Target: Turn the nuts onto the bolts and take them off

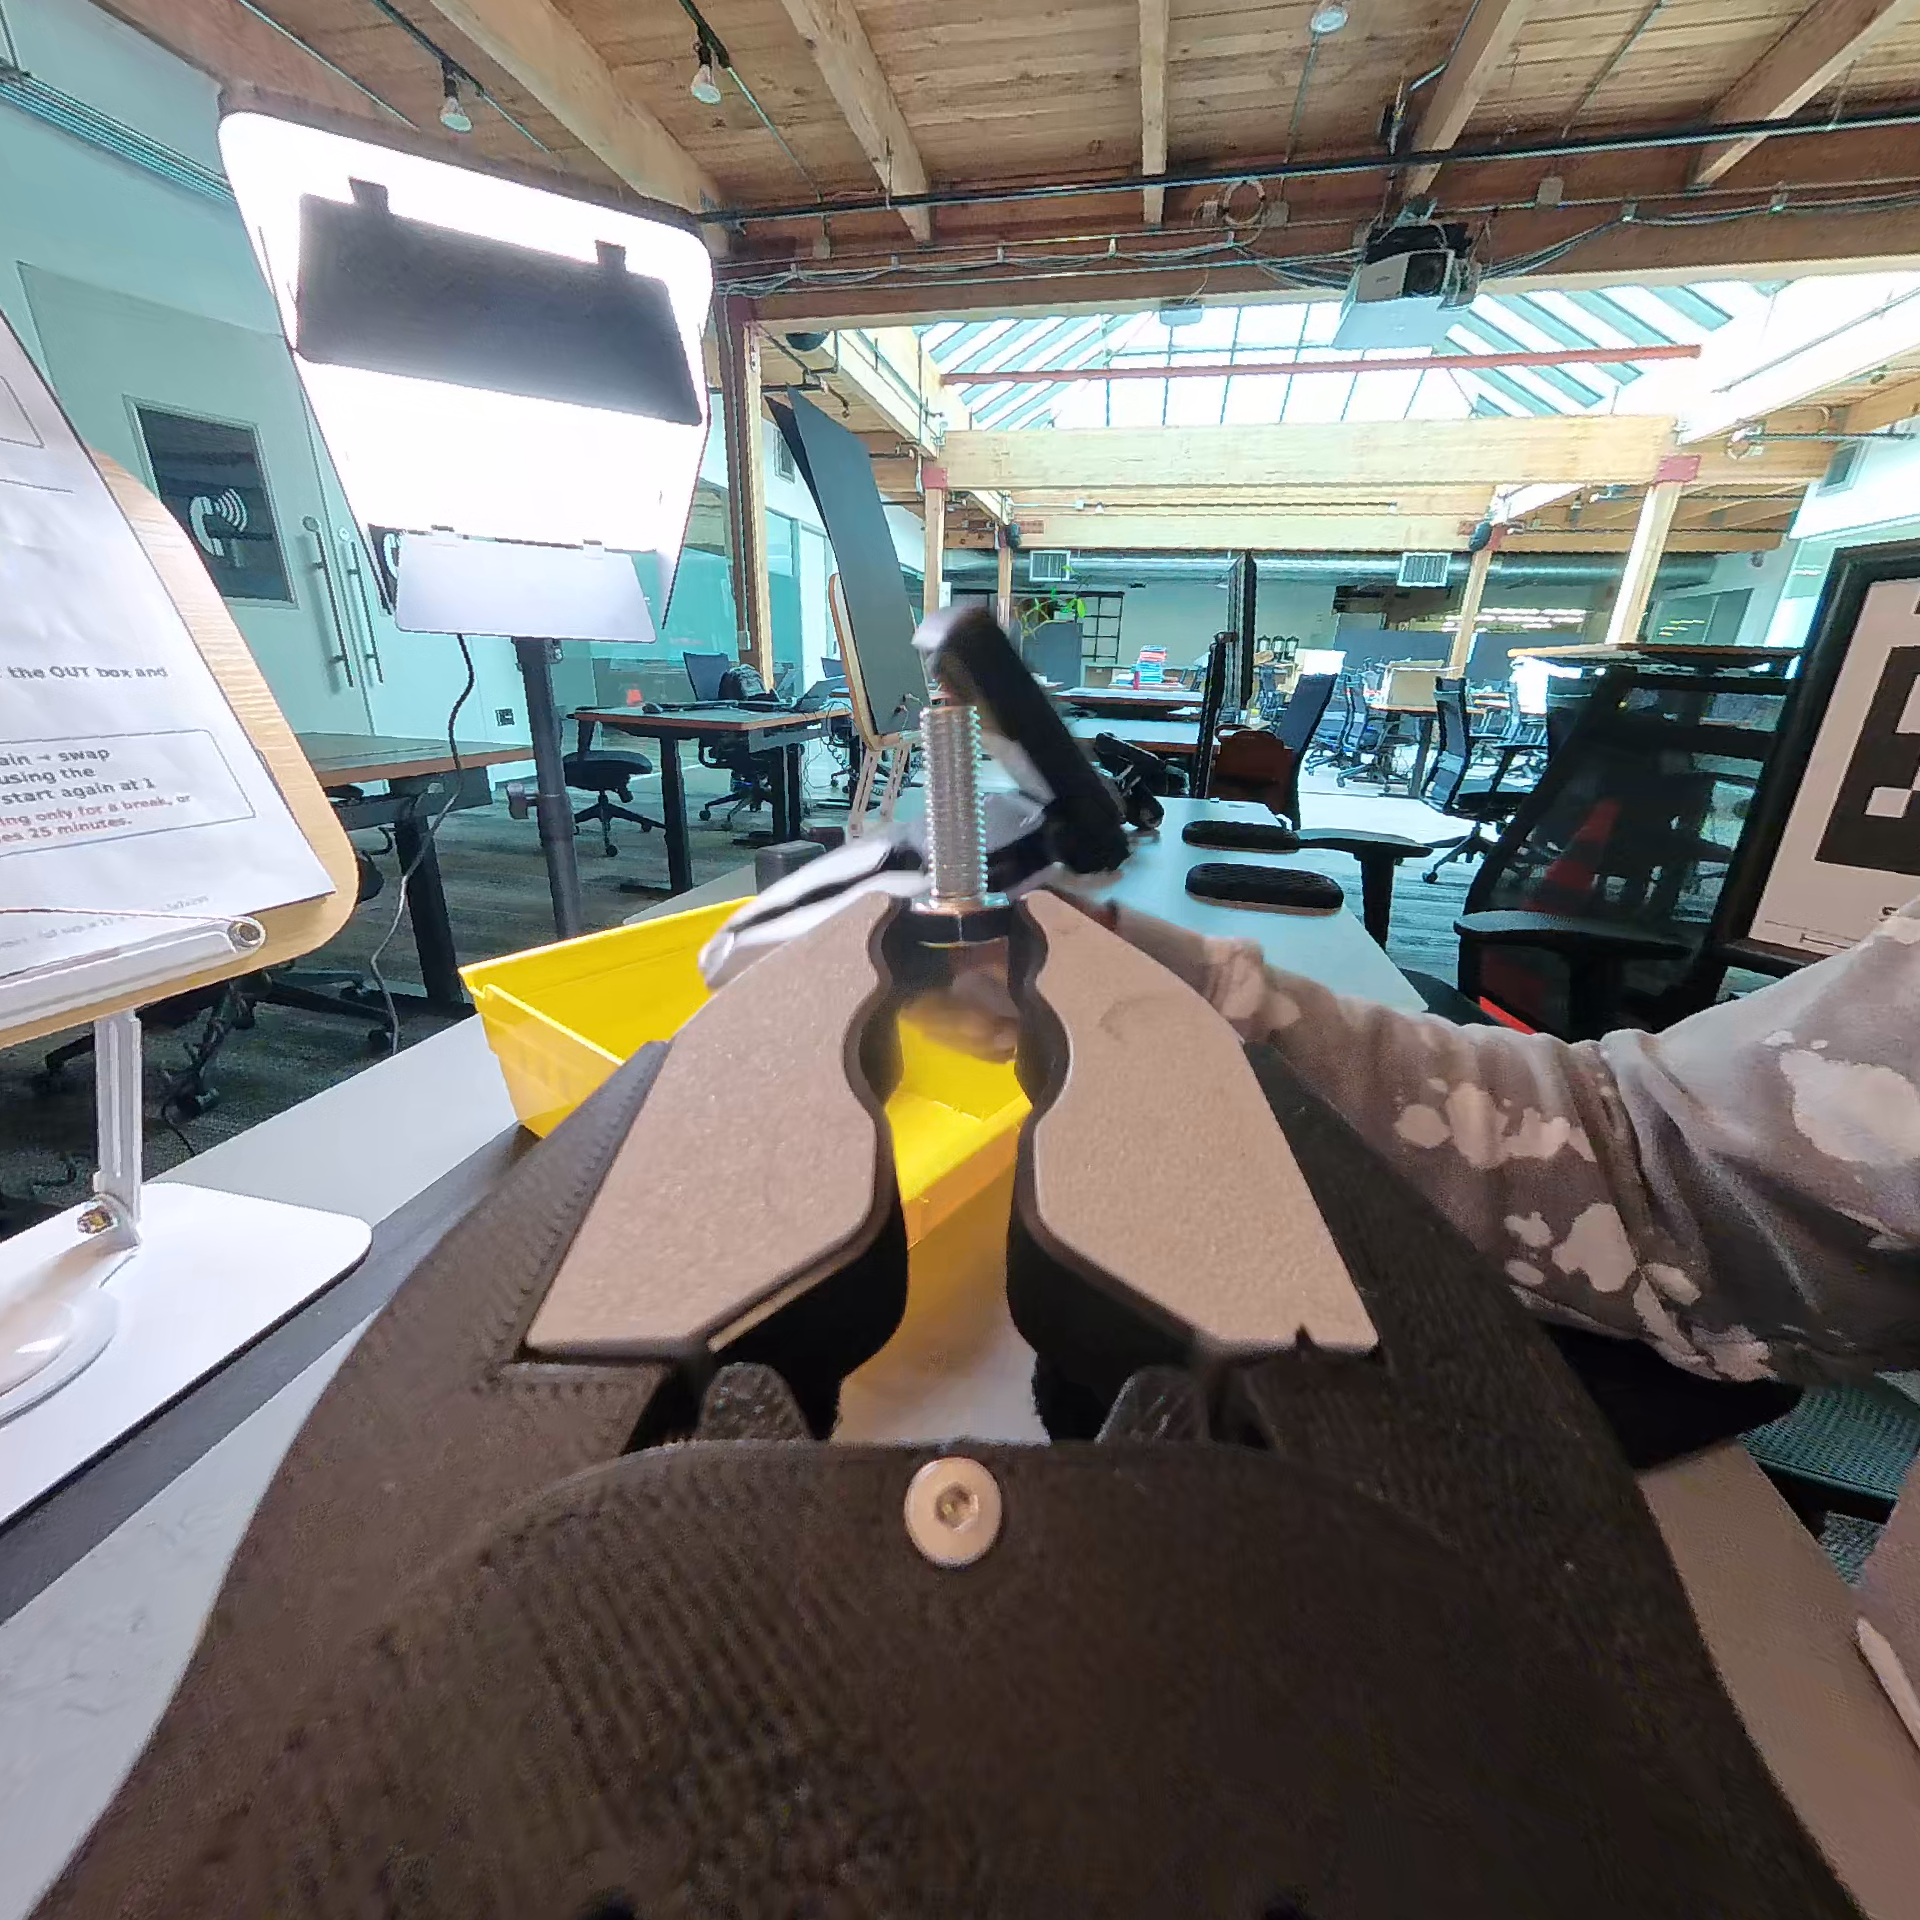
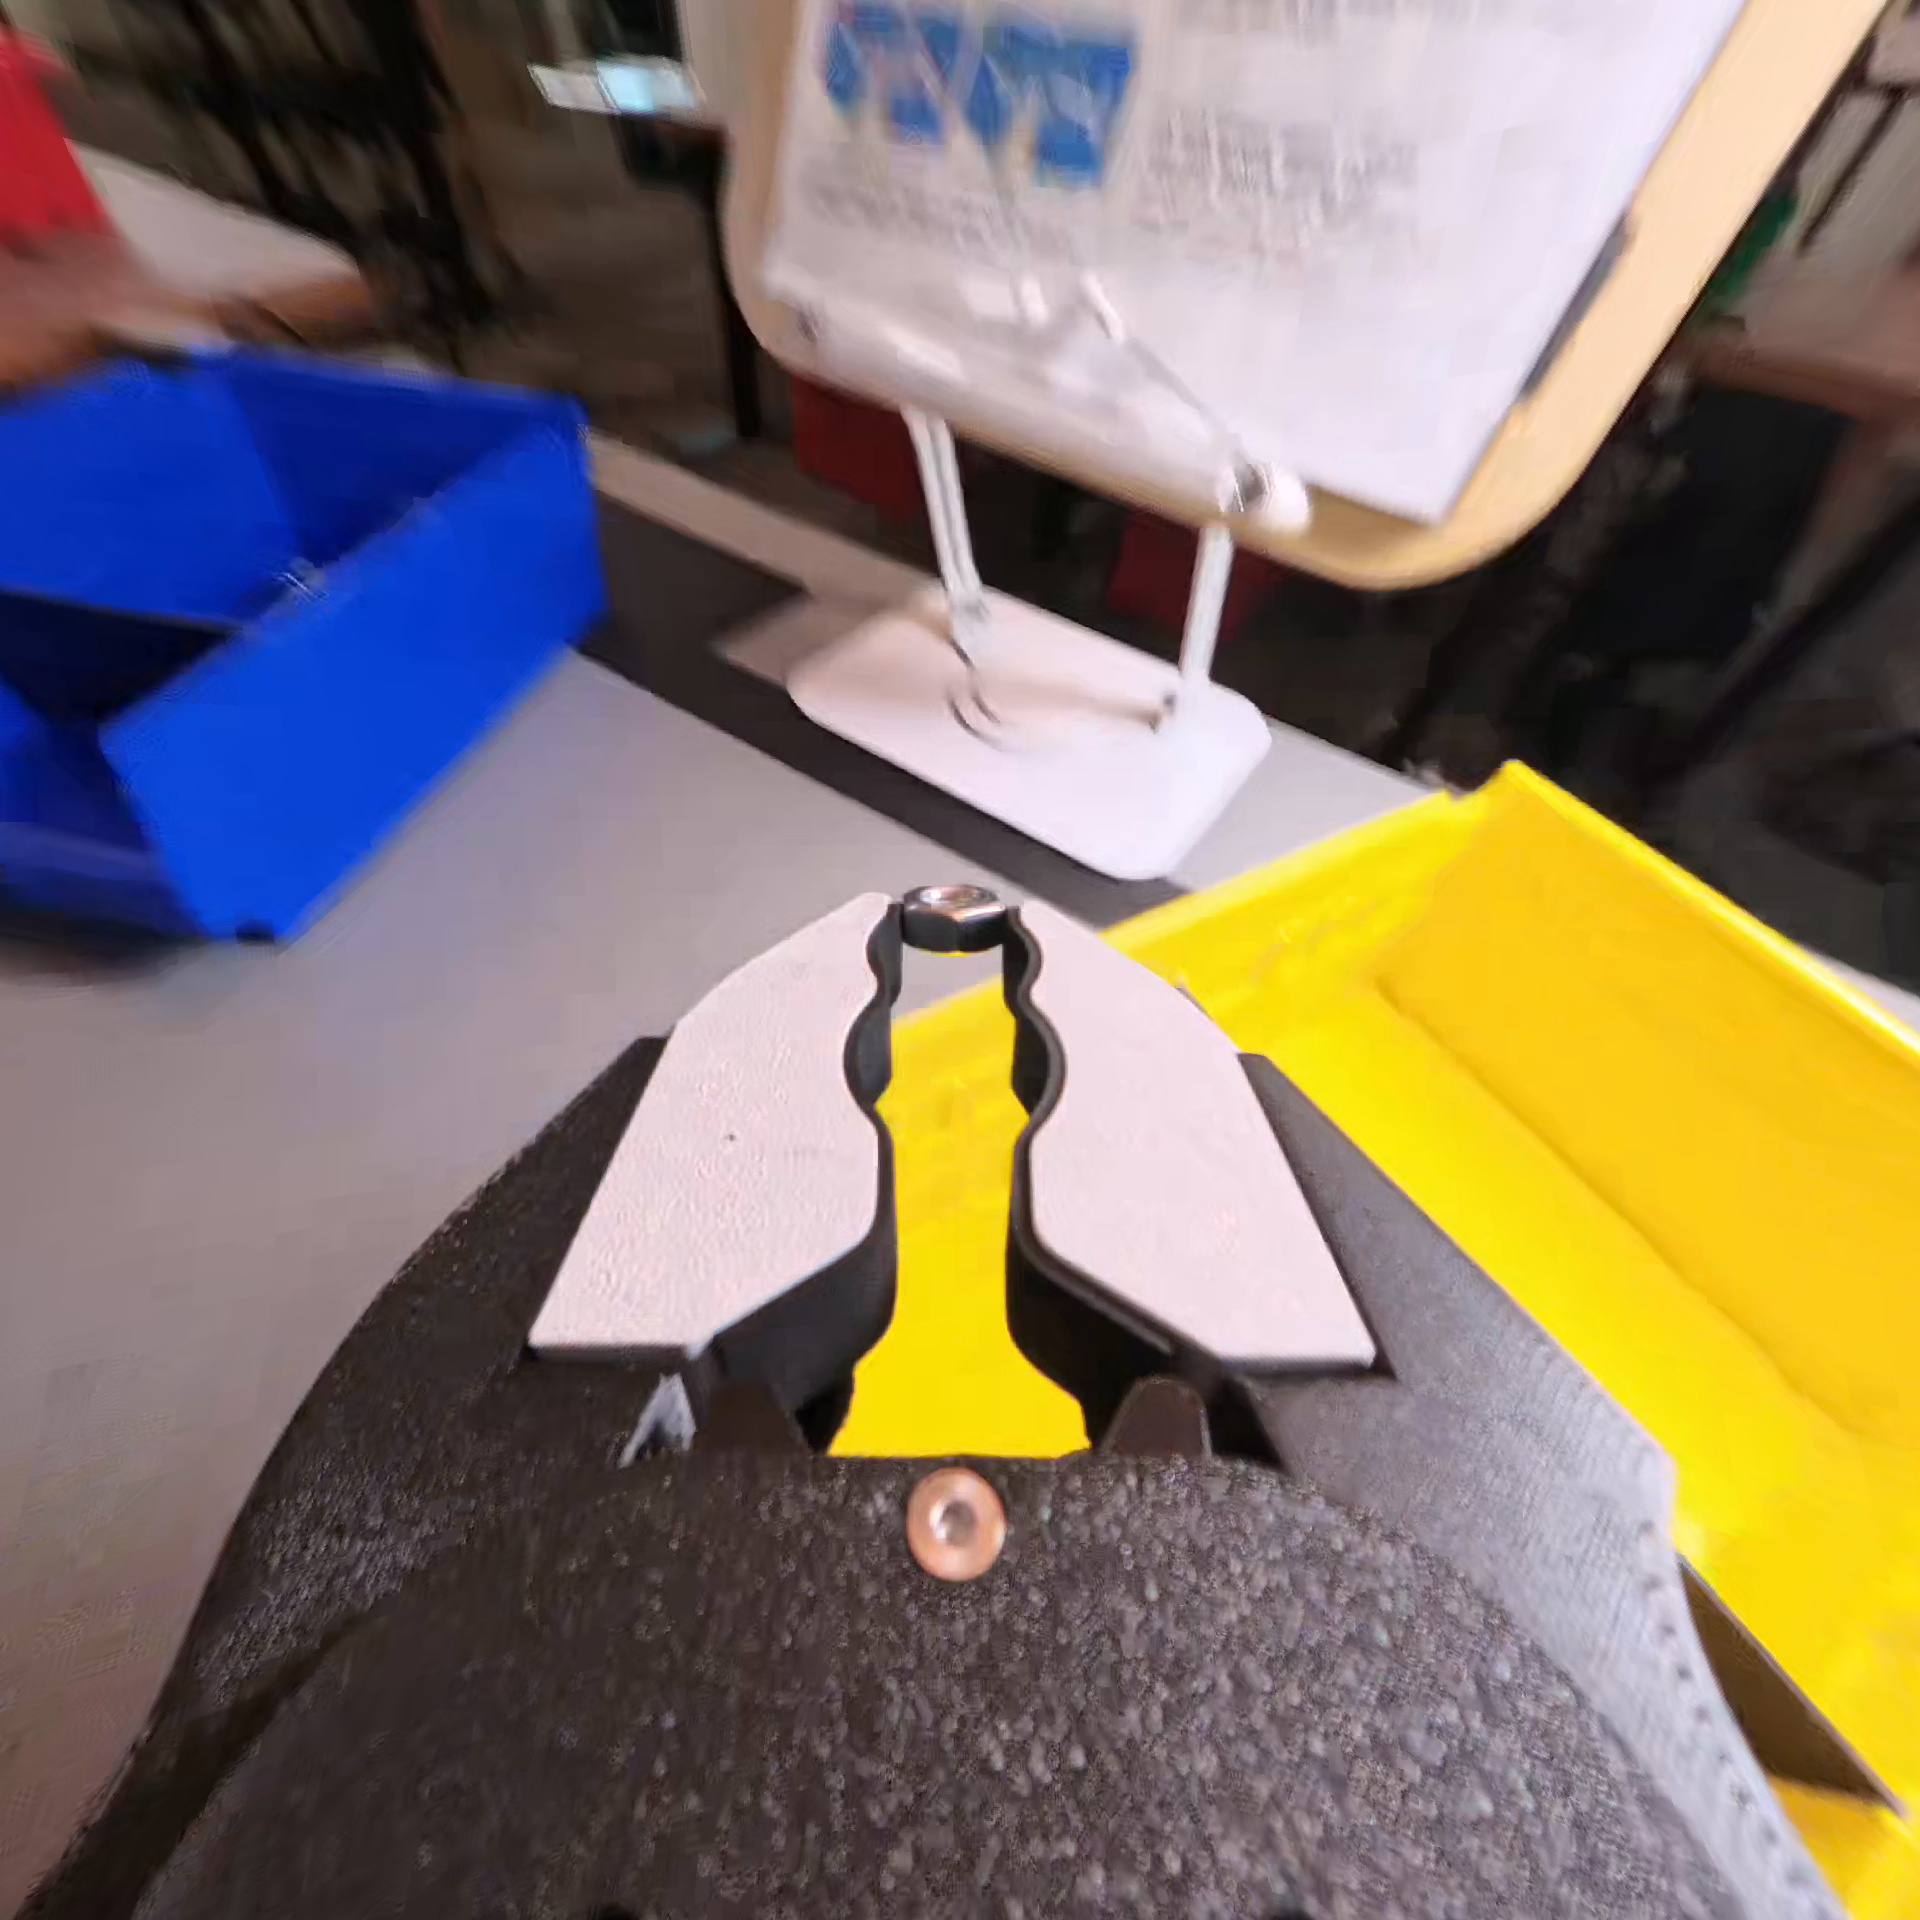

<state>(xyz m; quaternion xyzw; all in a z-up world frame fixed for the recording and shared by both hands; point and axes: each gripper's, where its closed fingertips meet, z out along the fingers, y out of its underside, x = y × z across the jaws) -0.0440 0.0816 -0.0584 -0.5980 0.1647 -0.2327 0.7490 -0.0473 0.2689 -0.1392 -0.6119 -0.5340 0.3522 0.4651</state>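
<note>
Yellow bin [image 2: 1558, 1039] lying under both grippers, blue bin [image 2: 312, 644] well apart. Left gripper [image 1: 961, 925] clamping hex head of bolt [image 1: 956, 805], threaded shank pointing straight up. Right gripper [image 2: 954, 920] pinching nut [image 2: 954, 914] at fingertips, hole facing up. Judging: nut needing to come above shank tip, axes aligned. Left wrist view alone showing right gripper beyond bolt, blurred; right wrist view showing no bolt.

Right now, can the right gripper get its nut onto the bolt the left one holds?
Probably yes. The left gripper grips the bolt by its head, thread upright and bare. The right gripper pinches the nut at its fingertips, and in the left view sits just behind the thread, nothing between.
</note>
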